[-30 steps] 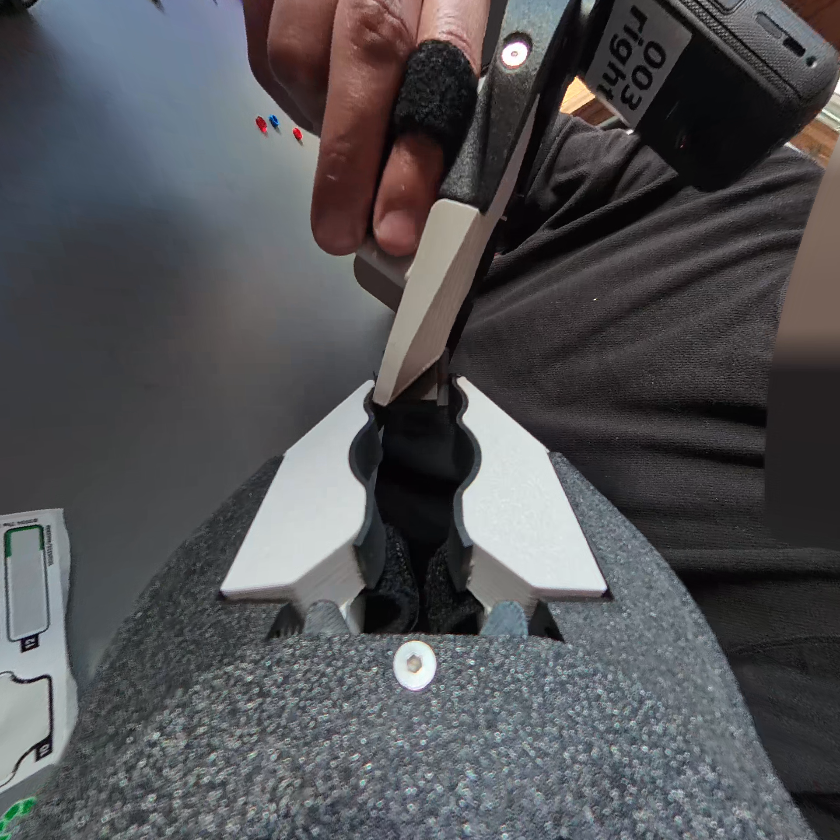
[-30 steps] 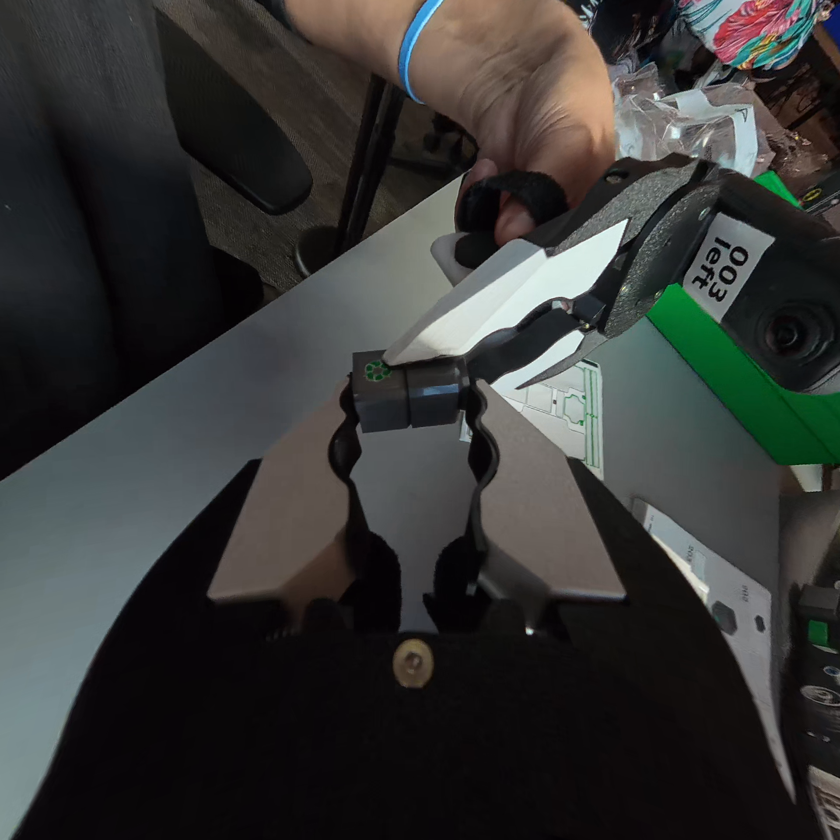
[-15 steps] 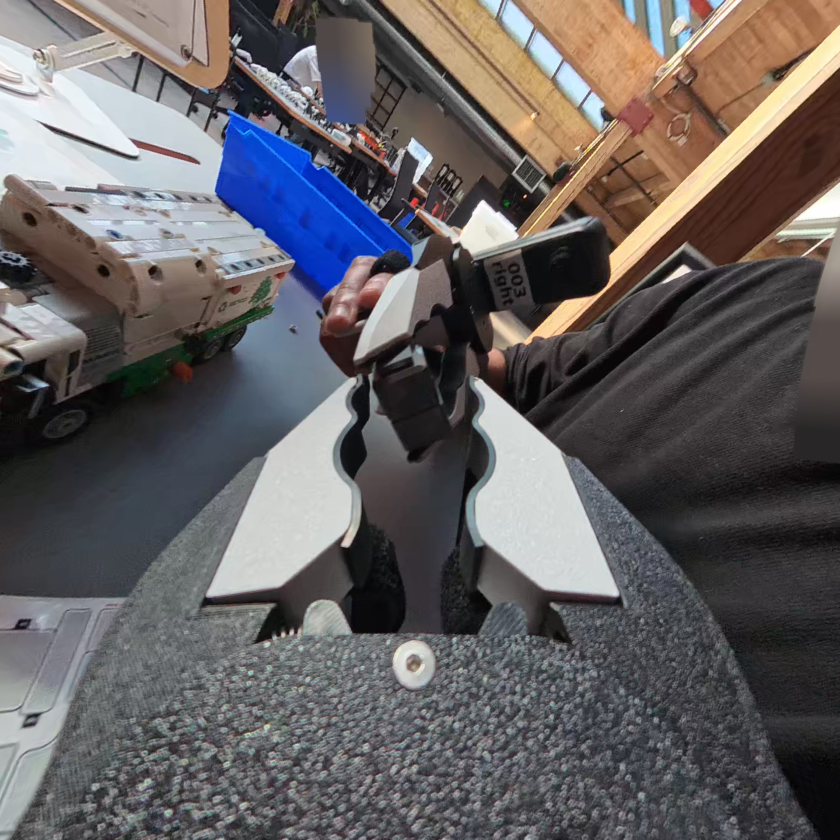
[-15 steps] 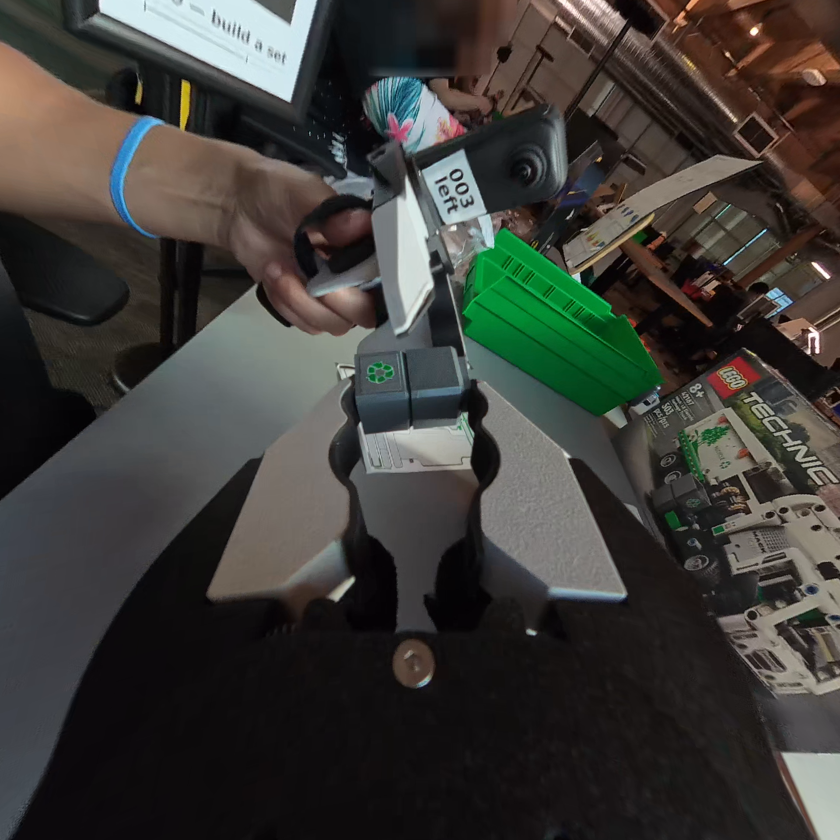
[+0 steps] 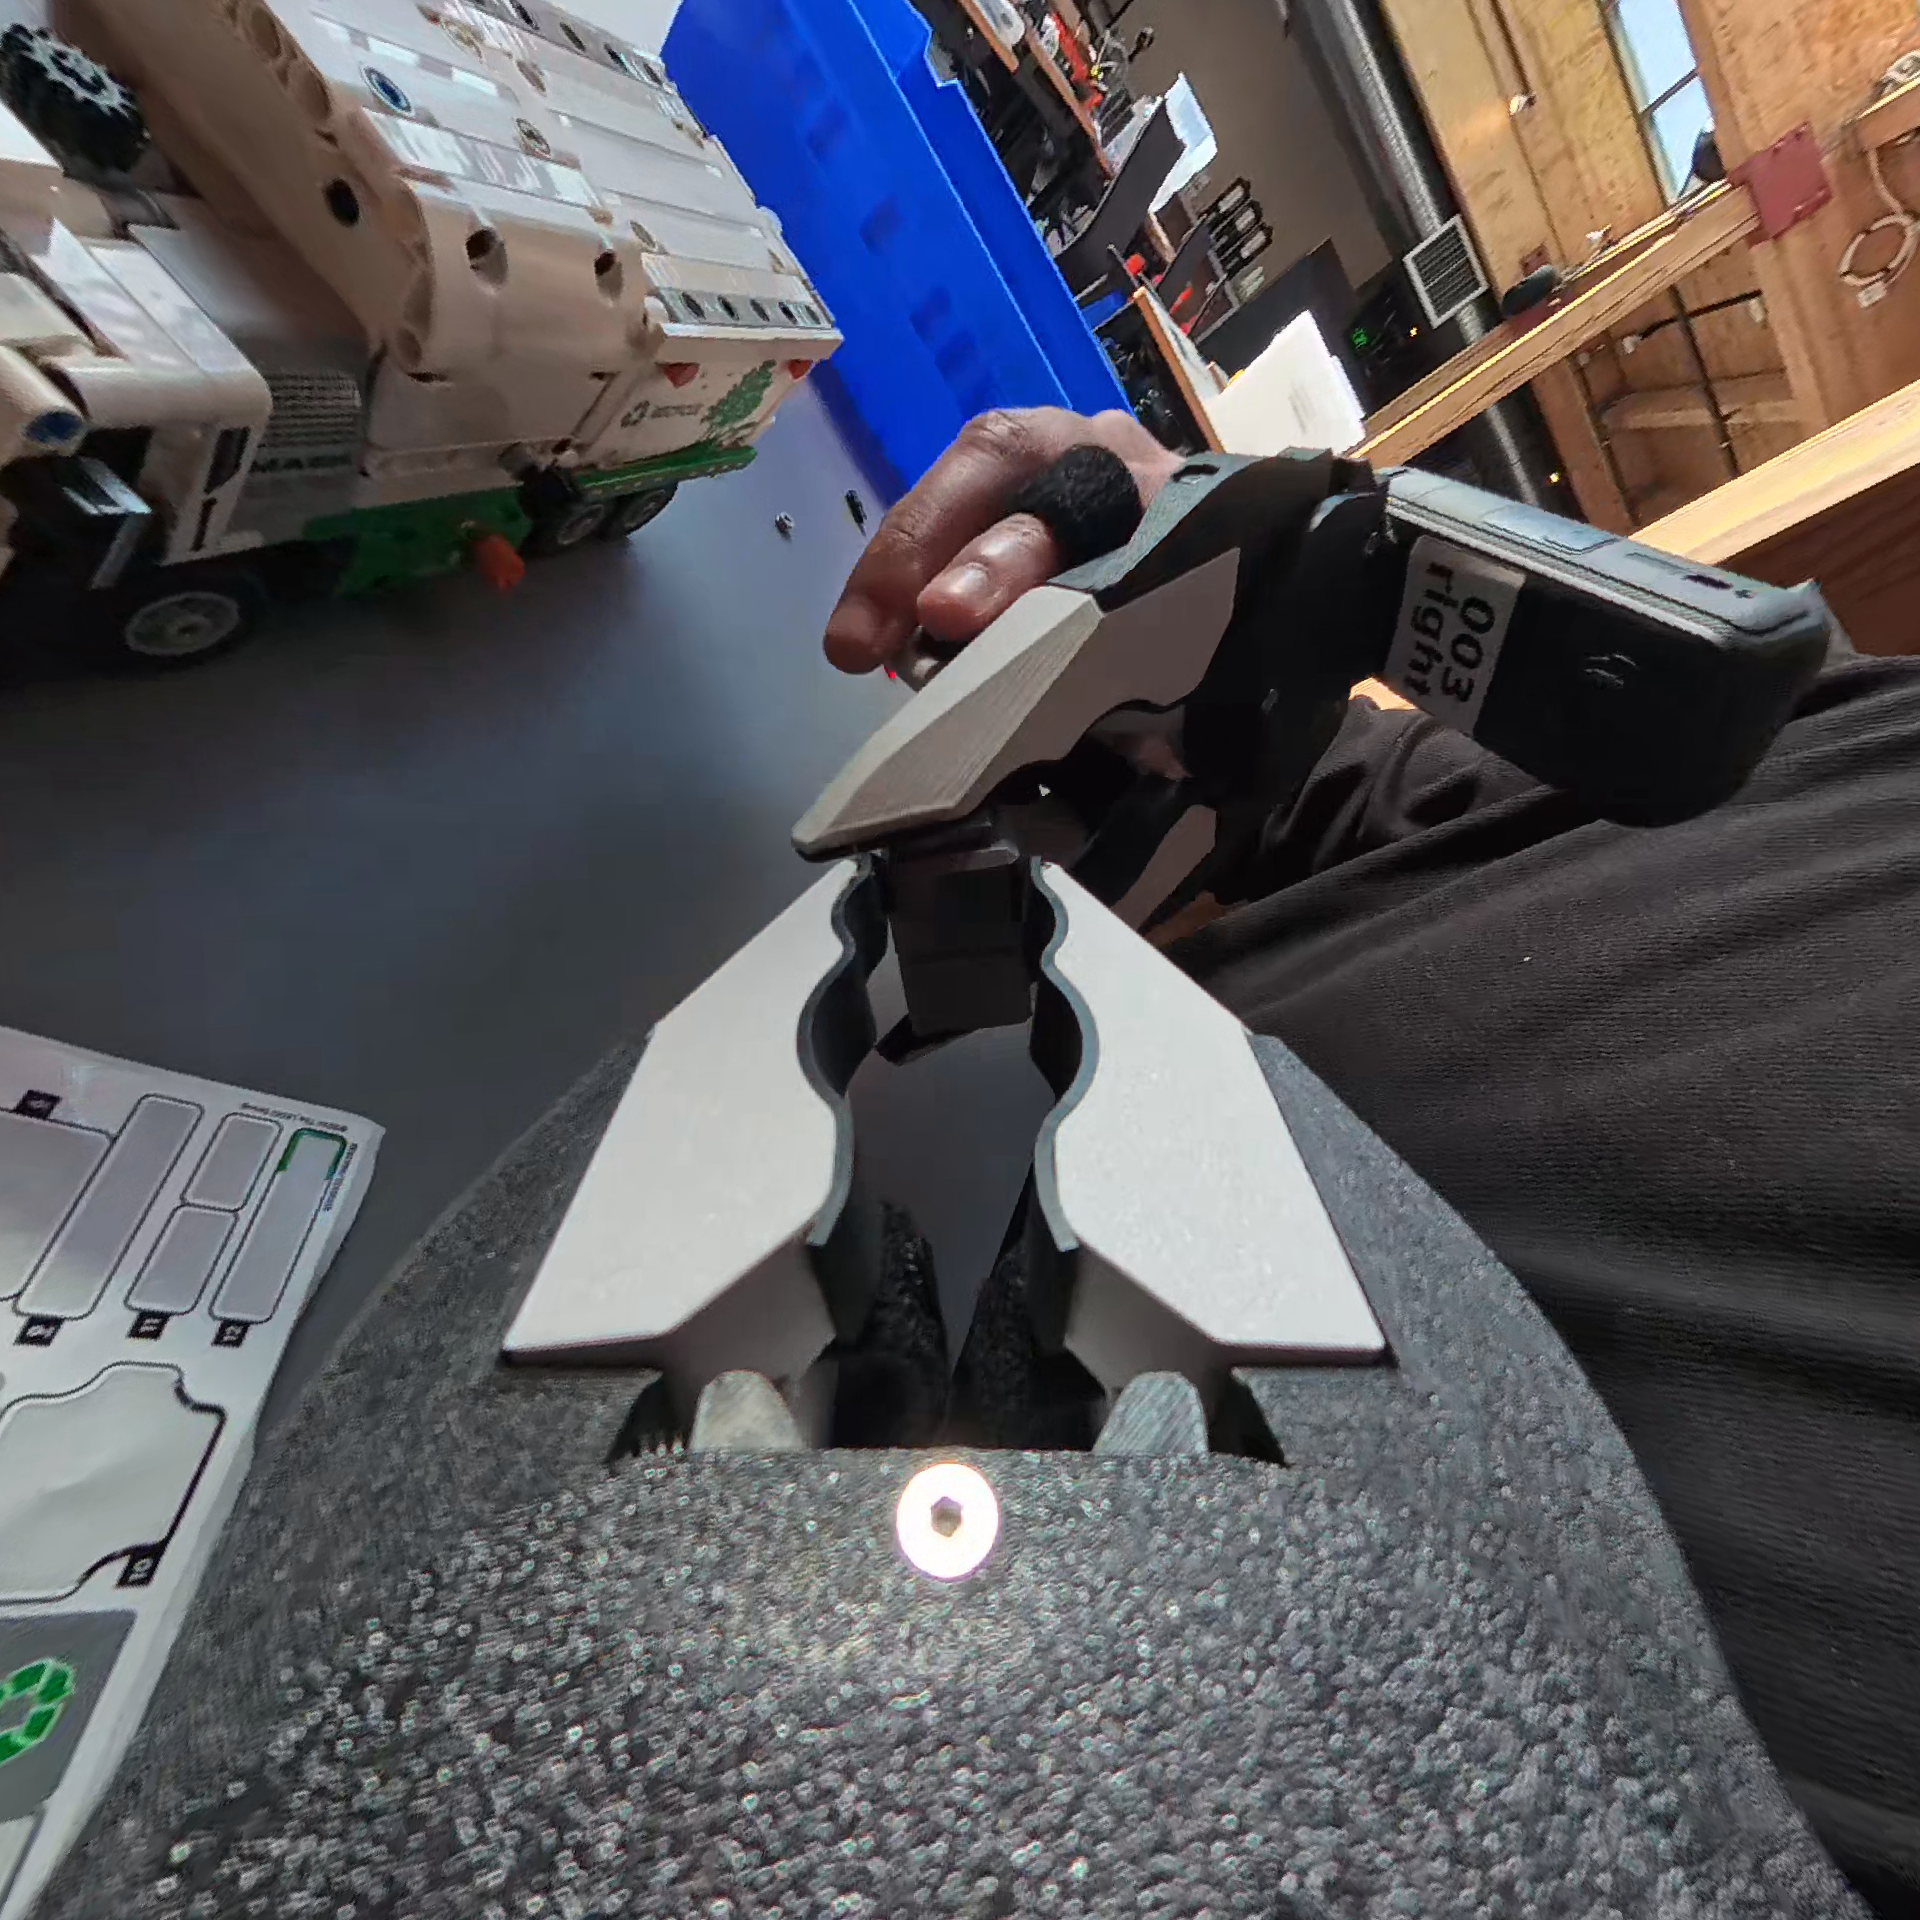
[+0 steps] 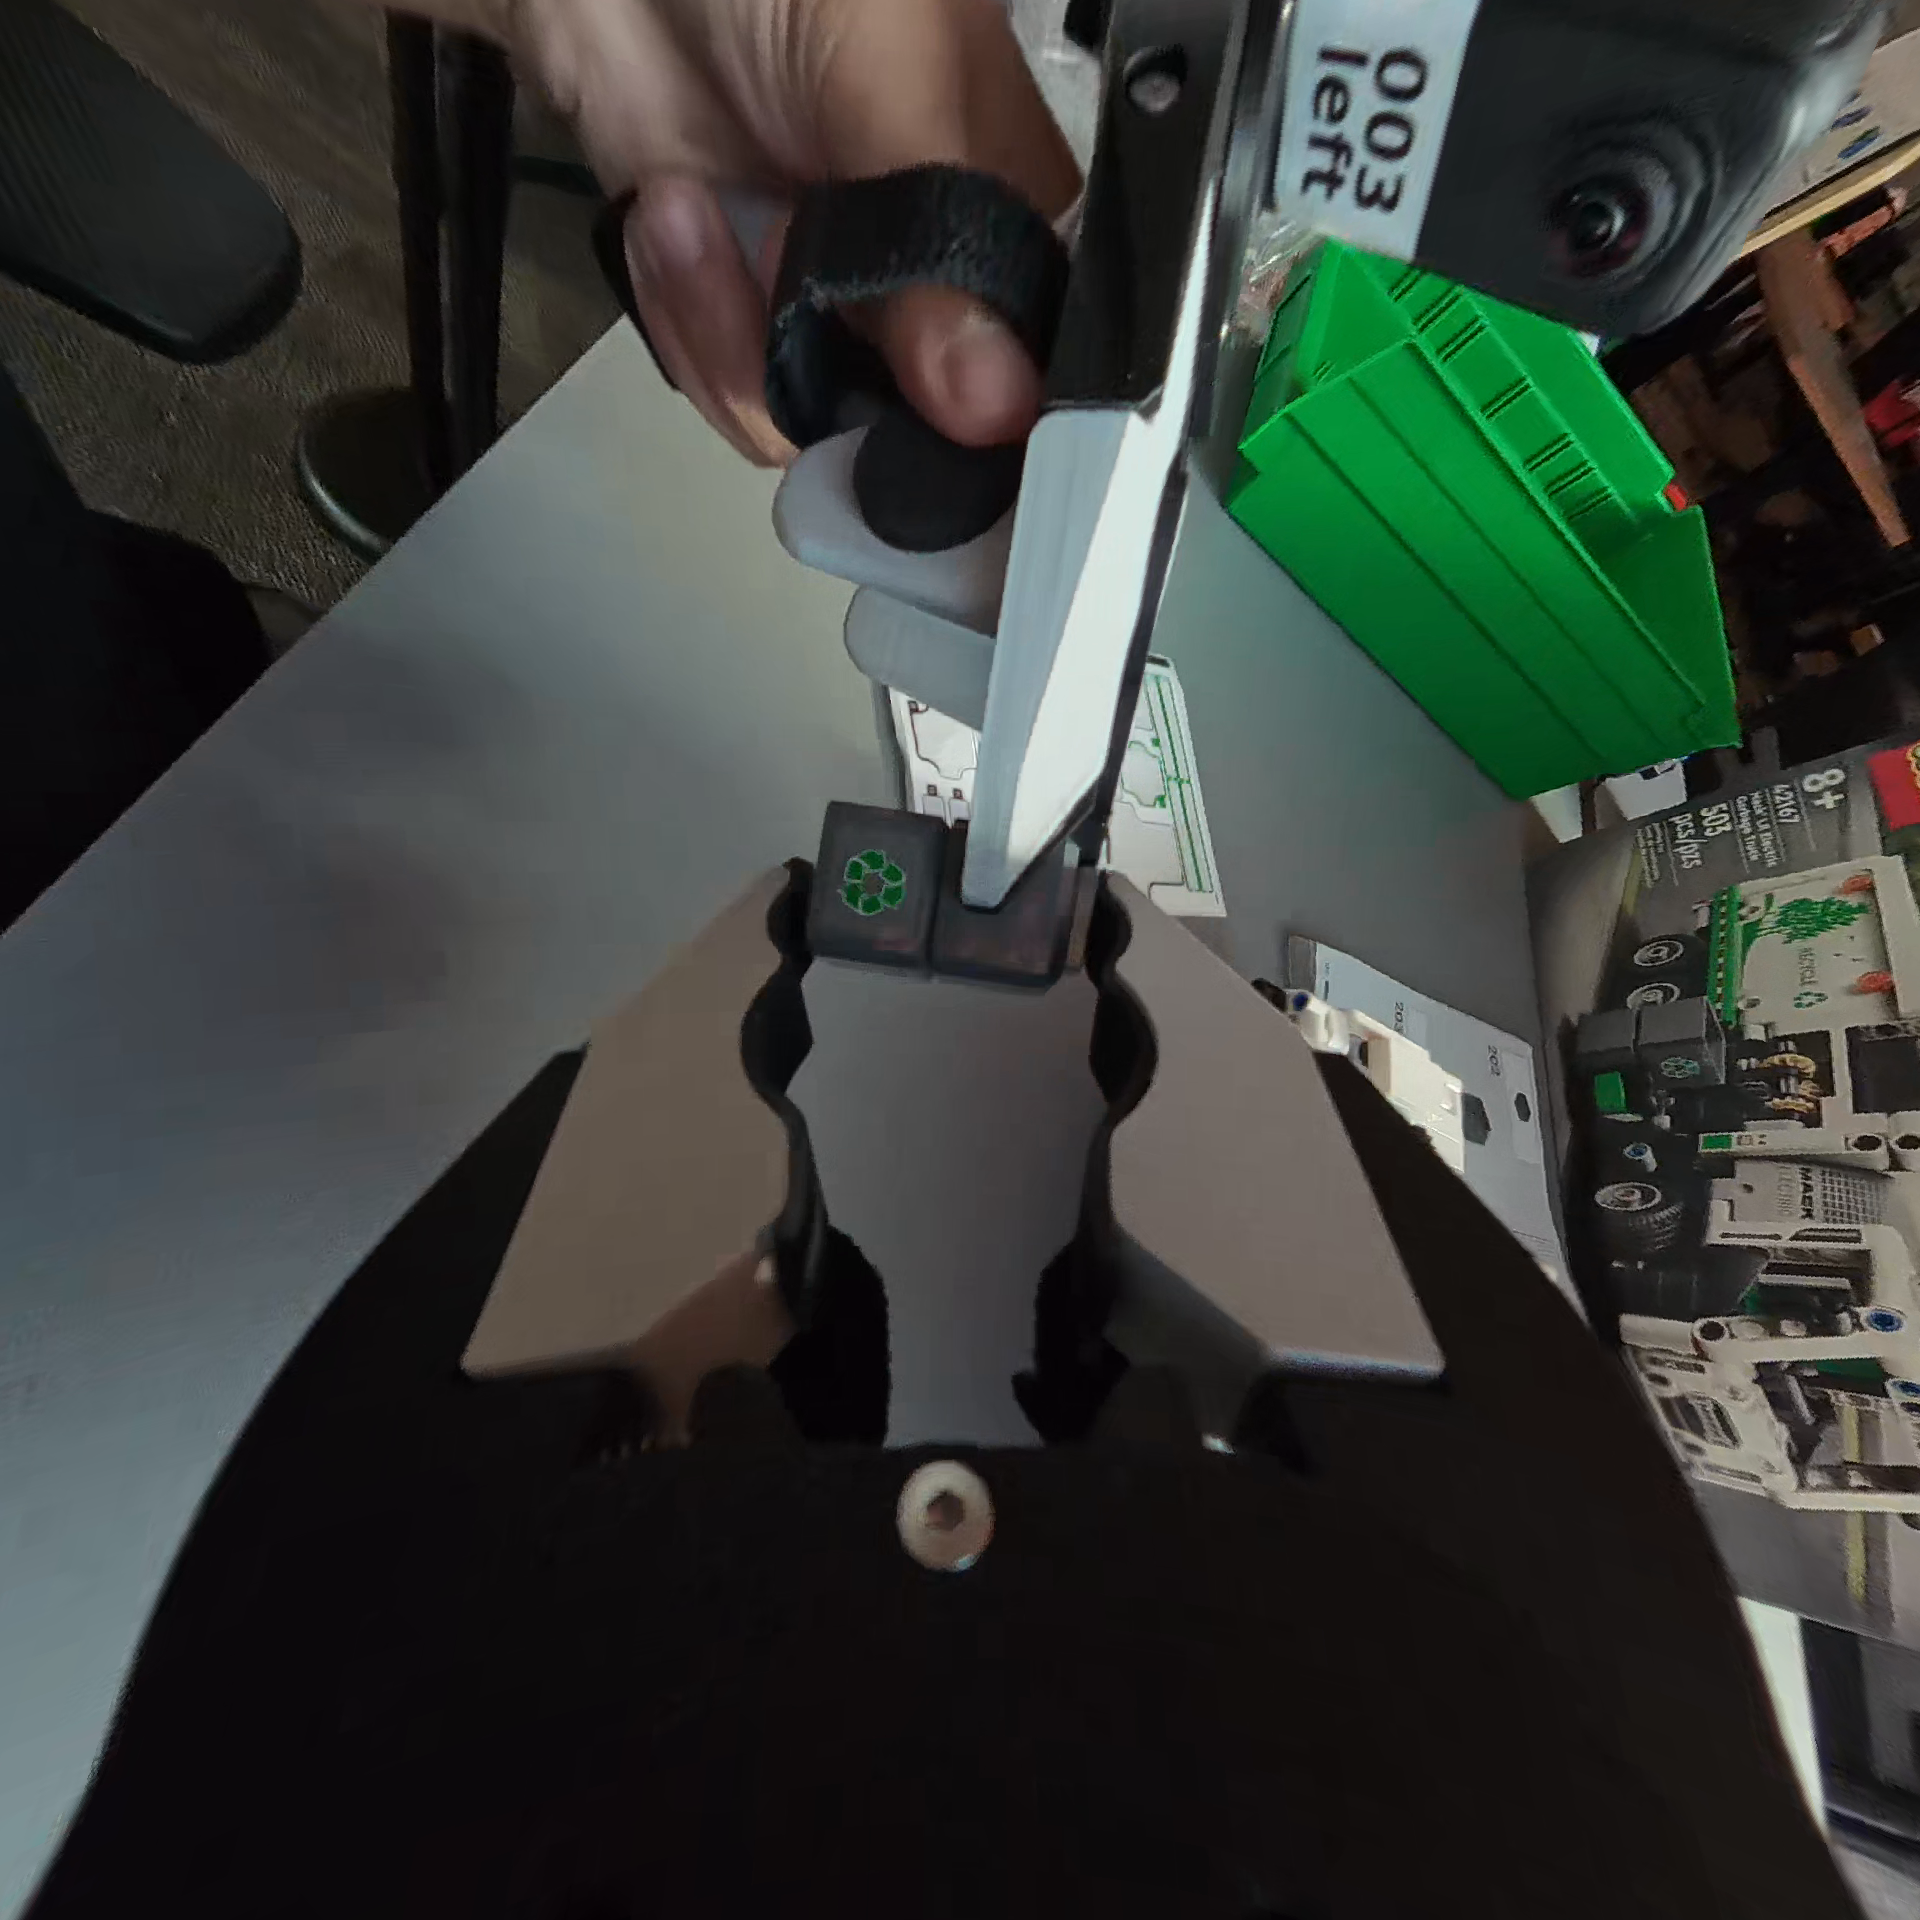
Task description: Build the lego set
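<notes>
Grey lego piece [image 6: 940, 914] sits pinched between both hand-held grippers' tips, right [image 6: 940, 920] and left [image 5: 951, 914].

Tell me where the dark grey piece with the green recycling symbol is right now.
The dark grey piece sits clamped at the right tool tips, centre of the right wrist view, with the left tool closing on its plain half.

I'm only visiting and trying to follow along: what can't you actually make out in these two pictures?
- Left wrist view: the far end of the dark grey piece, hidden behind the right gripper.
- Right wrist view: whether the left gripper pinches the piece or merely touches it; its second finger is hidden.
- Left wrist view: the truck model, cut off by the edge.
- Right wrist view: the hand, blurred.
</notes>
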The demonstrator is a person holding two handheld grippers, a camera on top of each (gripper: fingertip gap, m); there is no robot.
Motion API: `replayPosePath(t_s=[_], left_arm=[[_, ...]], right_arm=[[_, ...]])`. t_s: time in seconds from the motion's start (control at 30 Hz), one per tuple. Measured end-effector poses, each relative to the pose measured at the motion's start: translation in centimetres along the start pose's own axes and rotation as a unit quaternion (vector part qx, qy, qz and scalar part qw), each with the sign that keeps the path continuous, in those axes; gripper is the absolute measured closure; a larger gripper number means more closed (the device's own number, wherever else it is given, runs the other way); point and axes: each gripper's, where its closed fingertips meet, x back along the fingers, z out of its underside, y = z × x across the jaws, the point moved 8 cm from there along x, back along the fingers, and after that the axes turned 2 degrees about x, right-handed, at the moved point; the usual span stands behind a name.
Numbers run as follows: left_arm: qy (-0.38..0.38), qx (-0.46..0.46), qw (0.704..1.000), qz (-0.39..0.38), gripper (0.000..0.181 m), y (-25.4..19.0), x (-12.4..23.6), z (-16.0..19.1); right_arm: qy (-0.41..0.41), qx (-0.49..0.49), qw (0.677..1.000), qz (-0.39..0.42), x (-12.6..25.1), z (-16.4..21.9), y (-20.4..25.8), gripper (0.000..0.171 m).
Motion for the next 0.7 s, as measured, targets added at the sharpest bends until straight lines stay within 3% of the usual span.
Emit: replayPosePath(t_s=[0.3, 0.7], left_arm=[[0.009, 0.004, 0.998, -0.068, 0.156, -0.05, -0.48, -0.07], [-0.005, -0.012, 0.997, -0.082, 0.156, -0.26, -0.32, -0.30]], right_arm=[[0.087, 0.025, 0.996, 0.019, -0.44, 0.00, 0.04, 0.124], [0.075, 0.019, 0.996, 0.036, -0.17, -0.03, -0.32, 0.124]])
